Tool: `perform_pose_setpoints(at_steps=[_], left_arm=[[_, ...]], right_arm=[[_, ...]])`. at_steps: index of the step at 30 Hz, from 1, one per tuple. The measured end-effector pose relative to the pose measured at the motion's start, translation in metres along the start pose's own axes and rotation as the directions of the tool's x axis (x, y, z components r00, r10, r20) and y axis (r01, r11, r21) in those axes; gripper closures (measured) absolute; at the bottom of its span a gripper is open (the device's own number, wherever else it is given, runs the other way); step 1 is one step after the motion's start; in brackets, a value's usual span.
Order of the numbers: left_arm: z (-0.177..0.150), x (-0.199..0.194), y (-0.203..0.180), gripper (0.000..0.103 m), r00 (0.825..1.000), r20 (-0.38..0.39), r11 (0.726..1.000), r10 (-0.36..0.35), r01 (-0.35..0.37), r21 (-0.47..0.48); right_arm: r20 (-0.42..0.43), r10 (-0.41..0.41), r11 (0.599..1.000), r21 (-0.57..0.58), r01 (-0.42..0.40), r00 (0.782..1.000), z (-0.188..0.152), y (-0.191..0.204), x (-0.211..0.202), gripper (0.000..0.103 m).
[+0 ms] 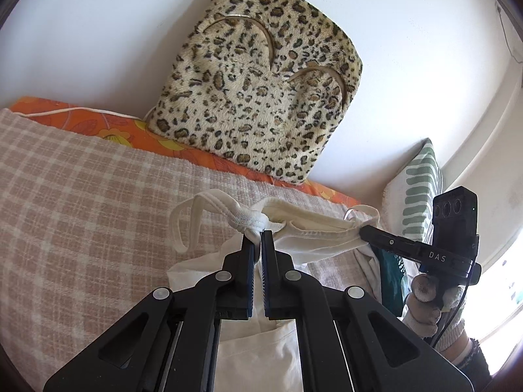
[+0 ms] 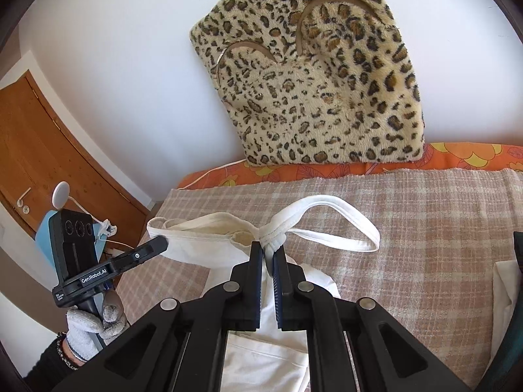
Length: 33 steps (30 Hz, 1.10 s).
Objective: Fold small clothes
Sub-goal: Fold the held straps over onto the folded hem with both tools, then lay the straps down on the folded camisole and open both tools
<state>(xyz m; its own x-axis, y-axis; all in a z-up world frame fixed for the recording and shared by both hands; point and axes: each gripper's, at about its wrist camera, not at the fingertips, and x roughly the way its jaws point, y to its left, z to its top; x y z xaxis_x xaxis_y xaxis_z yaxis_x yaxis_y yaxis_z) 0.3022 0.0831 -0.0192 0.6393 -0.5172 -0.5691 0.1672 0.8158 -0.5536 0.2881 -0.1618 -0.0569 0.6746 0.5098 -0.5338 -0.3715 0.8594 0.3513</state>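
A white sleeveless top [image 1: 310,232] hangs stretched between my two grippers above the checked bed cover; it also shows in the right wrist view [image 2: 209,248]. My left gripper [image 1: 258,238] is shut on one bunched shoulder of the top. My right gripper [image 2: 268,251] is shut on the other bunched shoulder, and a strap loop [image 2: 343,215] falls beyond it. In the left wrist view the right gripper [image 1: 366,230] pinches the top's far end. In the right wrist view the left gripper [image 2: 160,245] does the same. The top's body drapes down under the fingers.
A leopard-print cushion [image 1: 258,88] leans on the white wall behind the bed. An orange flowered sheet [image 1: 98,124] edges the pink checked cover [image 1: 81,196]. A green-patterned pillow [image 1: 418,189] and more cloth [image 2: 506,294] lie at the right. A wooden door [image 2: 42,143] stands left.
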Motion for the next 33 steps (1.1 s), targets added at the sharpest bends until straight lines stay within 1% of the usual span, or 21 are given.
perform_pose_setpoints(at_steps=[4,7,13,17,20,24,26,27,28,29,30,31,32,33], left_arm=[[-0.023,-0.010,-0.006,0.100,1.000,-0.016,0.999,0.020,-0.019,0.028],[-0.040,-0.019,-0.014,0.100,0.999,-0.025,0.996,0.038,-0.036,0.076],[-0.075,-0.032,-0.026,0.100,0.994,-0.053,0.980,0.090,-0.079,0.183],[-0.093,-0.038,-0.026,0.100,0.991,-0.065,0.972,0.114,-0.097,0.215],[-0.103,-0.041,-0.024,0.100,0.988,-0.065,0.961,0.141,-0.121,0.247],[-0.115,-0.041,-0.016,0.100,0.980,-0.080,0.950,0.183,-0.155,0.271],[-0.118,-0.041,-0.013,0.100,0.978,-0.090,0.950,0.188,-0.157,0.270],[-0.117,-0.042,-0.011,0.100,0.979,-0.096,0.954,0.182,-0.152,0.257],[-0.115,-0.042,-0.008,0.100,0.981,-0.111,0.965,0.161,-0.132,0.228],[-0.113,-0.043,-0.005,0.098,0.981,-0.116,0.971,0.153,-0.128,0.202],[-0.111,-0.045,-0.003,0.095,0.981,-0.101,0.970,0.167,-0.146,0.192],[-0.110,-0.047,-0.003,0.085,0.980,-0.080,0.967,0.181,-0.162,0.197],[-0.108,-0.047,-0.003,0.072,0.978,-0.070,0.963,0.195,-0.177,0.205],[-0.106,-0.046,-0.003,0.069,0.978,-0.068,0.960,0.196,-0.178,0.215]], right_arm=[[0.001,-0.012,1.000,-0.002,0.012,1.000,-0.023,0.007,-0.014,0.099],[-0.004,-0.032,0.999,-0.023,0.032,0.999,-0.043,0.015,-0.023,0.100],[-0.016,-0.054,0.998,-0.022,0.054,0.998,-0.084,0.023,-0.035,0.101],[-0.019,-0.072,0.997,-0.020,0.071,0.997,-0.106,0.021,-0.041,0.102],[-0.012,-0.096,0.994,-0.047,0.096,0.995,-0.120,0.018,-0.045,0.103],[-0.002,-0.107,0.994,-0.021,0.107,0.994,-0.132,0.008,-0.048,0.103],[-0.002,-0.108,0.994,-0.005,0.108,0.994,-0.134,0.004,-0.047,0.102],[-0.007,-0.107,0.994,0.013,0.107,0.994,-0.133,0.002,-0.047,0.097],[-0.022,-0.089,0.995,0.047,0.090,0.996,-0.132,-0.003,-0.046,0.095],[-0.029,-0.064,0.994,0.085,0.066,0.998,-0.130,-0.007,-0.045,0.077],[-0.013,-0.052,0.992,0.114,0.053,0.999,-0.130,-0.010,-0.046,0.055],[0.009,-0.050,0.991,0.123,0.049,0.999,-0.130,-0.010,-0.048,0.052],[0.013,-0.044,0.992,0.123,0.042,0.999,-0.129,-0.009,-0.047,0.053],[0.012,-0.040,0.992,0.123,0.038,0.999,-0.127,-0.007,-0.045,0.053]])
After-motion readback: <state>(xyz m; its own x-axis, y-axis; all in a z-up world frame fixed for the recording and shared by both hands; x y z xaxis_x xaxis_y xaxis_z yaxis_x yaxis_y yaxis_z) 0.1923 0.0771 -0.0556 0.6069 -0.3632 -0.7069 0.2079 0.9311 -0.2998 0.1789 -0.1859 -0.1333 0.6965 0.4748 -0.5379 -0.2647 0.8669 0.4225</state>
